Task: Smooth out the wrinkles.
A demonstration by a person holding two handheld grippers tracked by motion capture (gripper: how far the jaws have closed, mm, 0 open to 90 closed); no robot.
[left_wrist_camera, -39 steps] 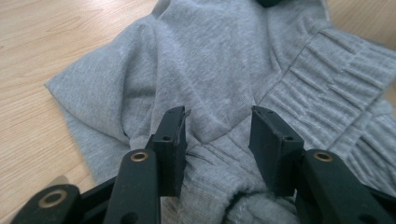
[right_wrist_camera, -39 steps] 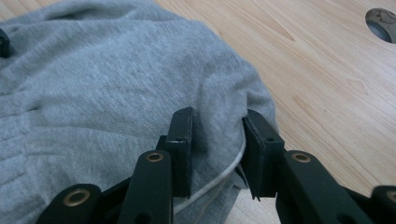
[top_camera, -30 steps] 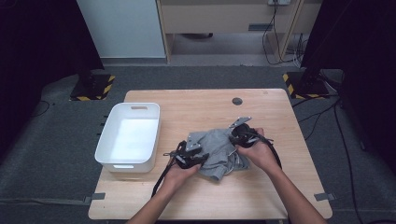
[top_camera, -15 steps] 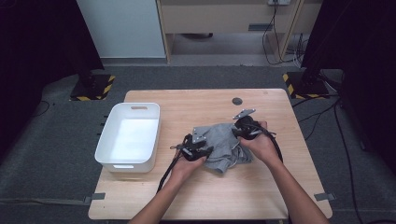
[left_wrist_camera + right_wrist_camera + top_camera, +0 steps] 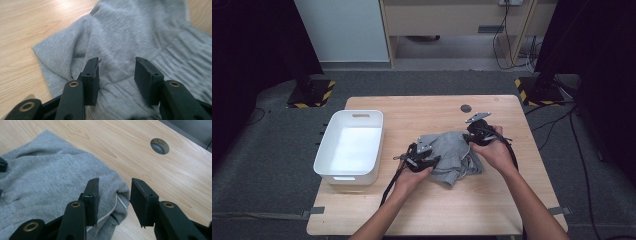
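Grey garment (image 5: pixel 452 157) lay crumpled mid-table (image 5: pixel 492 210), right of white bin (image 5: pixel 352 145). Left gripper (image 5: pixel 116 72) hovered over cloth, jaws part-open, gripping nothing. Right gripper (image 5: pixel 113 192) at garment's folded corner, jaws just been opening, fold between pads, unpressed.

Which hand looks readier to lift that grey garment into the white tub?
Probably left: the left gripper hangs over the grey garment on the side nearer the white tub. The right gripper, jaws just opening, sits at the far edge.
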